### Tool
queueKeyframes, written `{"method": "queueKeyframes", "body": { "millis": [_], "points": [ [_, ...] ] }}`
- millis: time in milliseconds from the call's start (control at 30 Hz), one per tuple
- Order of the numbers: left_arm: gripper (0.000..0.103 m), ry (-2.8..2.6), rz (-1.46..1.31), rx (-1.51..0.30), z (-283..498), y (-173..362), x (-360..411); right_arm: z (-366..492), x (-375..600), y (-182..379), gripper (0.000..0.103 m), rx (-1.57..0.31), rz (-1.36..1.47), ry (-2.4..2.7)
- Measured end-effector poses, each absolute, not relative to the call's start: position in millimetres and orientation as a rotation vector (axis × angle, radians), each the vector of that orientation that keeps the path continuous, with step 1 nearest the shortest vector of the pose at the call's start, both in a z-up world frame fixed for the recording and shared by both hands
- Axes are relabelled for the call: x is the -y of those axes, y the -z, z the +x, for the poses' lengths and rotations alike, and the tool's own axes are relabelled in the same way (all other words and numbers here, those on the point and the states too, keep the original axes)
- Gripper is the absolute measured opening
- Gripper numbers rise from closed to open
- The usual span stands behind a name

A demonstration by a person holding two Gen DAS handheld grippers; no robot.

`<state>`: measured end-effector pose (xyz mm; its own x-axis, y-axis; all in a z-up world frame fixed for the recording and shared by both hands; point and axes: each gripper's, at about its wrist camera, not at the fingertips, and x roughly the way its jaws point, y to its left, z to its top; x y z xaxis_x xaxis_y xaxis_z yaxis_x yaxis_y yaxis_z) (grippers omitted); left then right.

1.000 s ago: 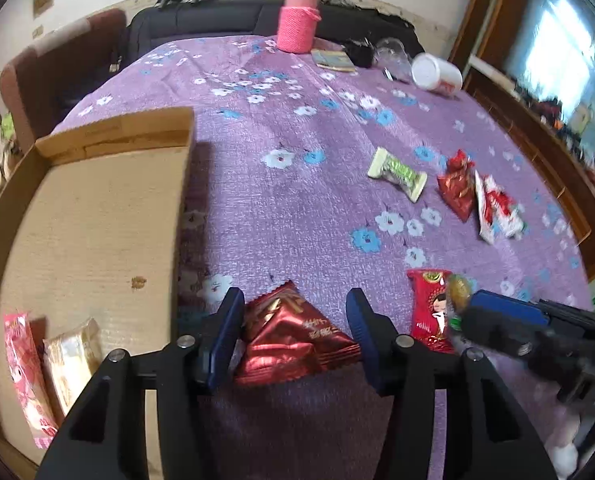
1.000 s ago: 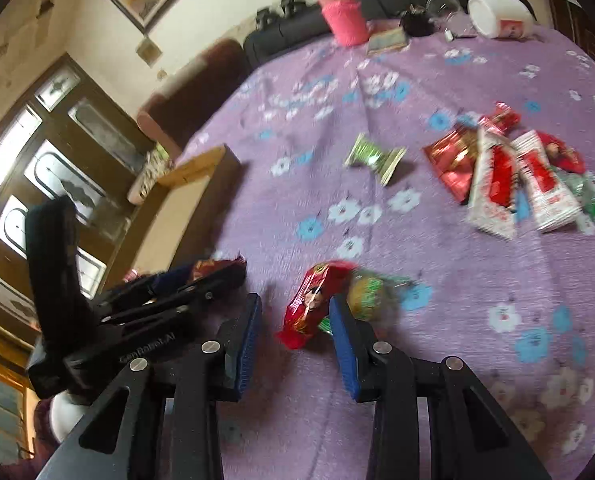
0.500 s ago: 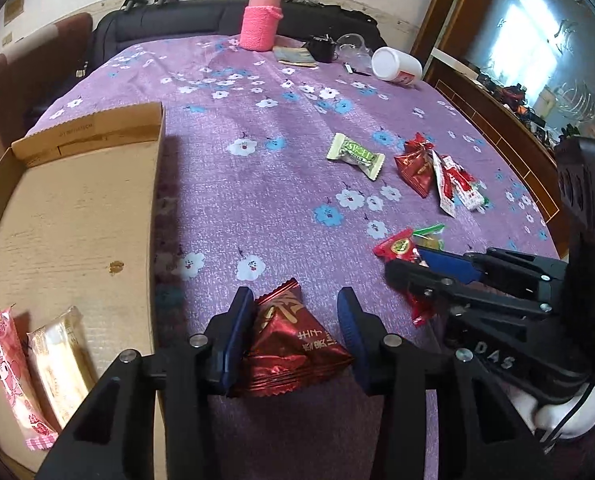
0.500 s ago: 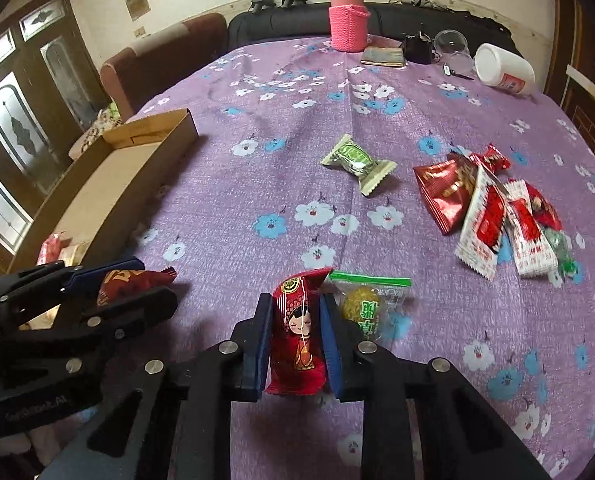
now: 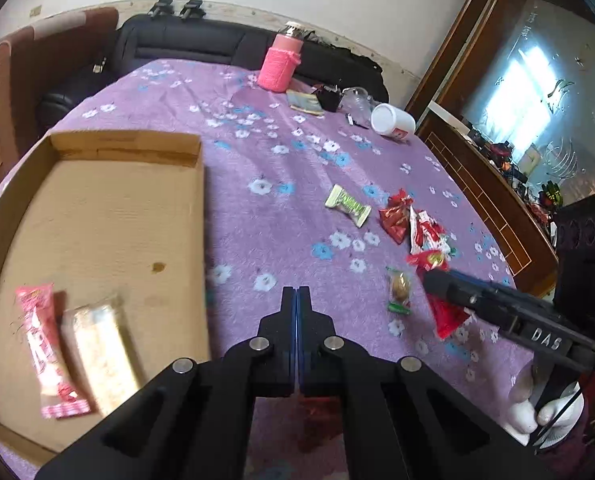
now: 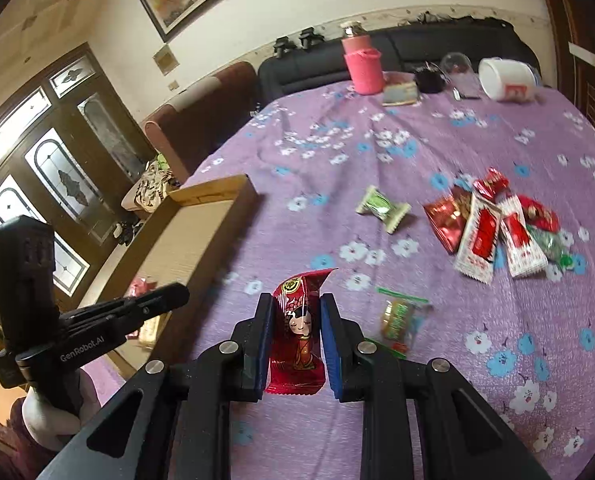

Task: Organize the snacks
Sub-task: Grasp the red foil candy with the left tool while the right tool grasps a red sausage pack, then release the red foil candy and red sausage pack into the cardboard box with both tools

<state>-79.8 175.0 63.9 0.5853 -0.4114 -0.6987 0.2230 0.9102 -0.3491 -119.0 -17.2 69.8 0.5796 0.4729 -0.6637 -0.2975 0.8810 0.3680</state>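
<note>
My left gripper (image 5: pixel 296 294) is shut with its pads pressed flat together above the tablecloth, just right of the cardboard box (image 5: pixel 97 208). A dark red wrapper (image 5: pixel 317 404) shows only as a blur beneath its frame, so I cannot tell if it is held. My right gripper (image 6: pixel 296 306) is shut on a red snack packet with a cartoon girl (image 6: pixel 297 332), lifted off the cloth. The box holds a pink packet (image 5: pixel 41 344) and a pale bar (image 5: pixel 101 352). A yellow-green candy (image 6: pixel 399 318) lies beside the right gripper.
A green candy (image 5: pixel 347 204) and a pile of red and white packets (image 6: pixel 493 228) lie on the purple flowered cloth (image 6: pixel 377 140). A pink bottle (image 5: pixel 279 64), a white jar (image 5: pixel 391 120) and small items stand at the far edge. A sofa is behind.
The left gripper shut completely and rose; the dark red triangular packet is no longer between its pads. The right gripper lifted the red girl packet off the cloth.
</note>
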Motion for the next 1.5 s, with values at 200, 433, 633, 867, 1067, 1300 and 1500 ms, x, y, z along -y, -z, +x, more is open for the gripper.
{"method": "queueKeyframes", "body": {
  "millis": [200, 433, 633, 867, 1067, 1300, 1500],
  "points": [
    [0.060, 0.421, -0.129, -0.895, -94.6, -52.3, -151.7, -126.5, 13.6, -70.2, 0.025, -0.844, 0.243, -0.455],
    [0.054, 0.398, 0.199, -0.957, -104.1, -20.1, -93.6, -131.9, 20.8, -69.9, 0.025, -0.851, 0.251, -0.450],
    [0.034, 0.422, 0.051, -0.943, -109.3, -29.5, -115.6, -132.7, 17.0, -76.4, 0.025, -0.844, 0.247, -0.471],
    [0.034, 0.329, -0.188, -0.829, -112.5, -83.3, -200.0, -121.6, -26.4, -93.3, 0.025, -0.853, 0.250, -0.599],
    [0.034, 0.094, -0.254, -0.834, -112.6, -80.0, -288.5, -103.8, -100.9, -92.4, 0.025, -0.893, 0.198, -0.709],
    [0.035, -0.046, -0.269, -0.885, -108.6, -50.5, -338.1, -71.0, -175.7, -64.1, 0.025, -0.986, 0.160, -0.756],
    [0.037, -0.036, -0.298, -0.890, -109.2, -41.5, -349.9, -51.3, -219.5, -42.9, 0.026, -1.036, 0.113, -0.756]
  ]
}}
